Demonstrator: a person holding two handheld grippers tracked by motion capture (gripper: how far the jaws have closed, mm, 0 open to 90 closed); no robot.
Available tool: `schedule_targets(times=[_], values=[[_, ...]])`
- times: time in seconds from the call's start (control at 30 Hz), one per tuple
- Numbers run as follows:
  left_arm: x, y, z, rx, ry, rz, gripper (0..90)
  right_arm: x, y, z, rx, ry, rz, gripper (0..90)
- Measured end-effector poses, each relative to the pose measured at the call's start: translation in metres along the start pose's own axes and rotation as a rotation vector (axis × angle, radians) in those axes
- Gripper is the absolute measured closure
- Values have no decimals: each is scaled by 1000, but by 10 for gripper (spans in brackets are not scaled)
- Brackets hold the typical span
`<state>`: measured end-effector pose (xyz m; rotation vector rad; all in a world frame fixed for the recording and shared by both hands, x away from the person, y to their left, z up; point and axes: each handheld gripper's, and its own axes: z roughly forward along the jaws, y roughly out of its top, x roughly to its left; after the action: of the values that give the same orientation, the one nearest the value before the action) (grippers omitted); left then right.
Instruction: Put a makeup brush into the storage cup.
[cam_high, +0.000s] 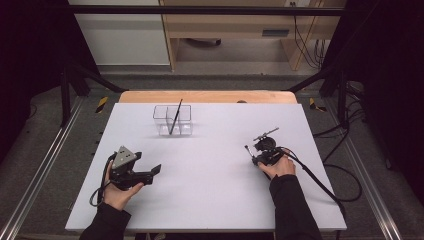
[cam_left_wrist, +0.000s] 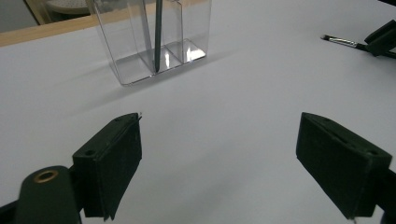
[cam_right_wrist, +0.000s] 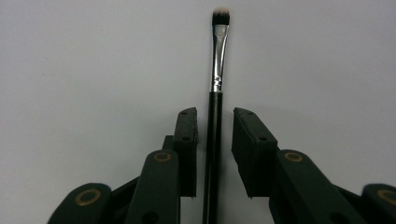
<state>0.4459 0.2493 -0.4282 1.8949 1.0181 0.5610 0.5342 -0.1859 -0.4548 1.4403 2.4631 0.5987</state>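
Observation:
A small make-up brush (cam_right_wrist: 218, 51) with a black handle, silver ferrule and pale-tipped bristles lies flat on the white table (cam_high: 210, 200). My right gripper (cam_right_wrist: 215, 114) straddles its handle; a narrow gap shows on each side, so the pads do not press it. In the high view this brush (cam_high: 247, 147) pokes out up-left of the right gripper (cam_high: 257, 155). My left gripper (cam_high: 148, 172) rests at the table's left, held by a hand, jaws wide apart with nothing between them (cam_left_wrist: 219, 158). A clear divided holder (cam_high: 172, 120) stands at the back, with a dark thin stick (cam_high: 175, 116) leaning in it.
From the left gripper view the holder (cam_left_wrist: 154, 42) is straight ahead, the stick (cam_left_wrist: 158, 32) upright in its middle slot, and the brush (cam_left_wrist: 341, 41) lies far right. A short thin dark thing (cam_high: 266, 133) lies just beyond the right gripper. A wooden strip (cam_high: 207, 96) borders the table's far edge.

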Motion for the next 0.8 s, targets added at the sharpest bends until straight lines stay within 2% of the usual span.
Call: schedule_targets(times=[0.43,0.8], values=[[-1,0,1,4,-2,3,136,1,1,-2,50,3,-11,830],[0,0,1,5,-2,2,136,1,2,-2,56,2,-4,843]])
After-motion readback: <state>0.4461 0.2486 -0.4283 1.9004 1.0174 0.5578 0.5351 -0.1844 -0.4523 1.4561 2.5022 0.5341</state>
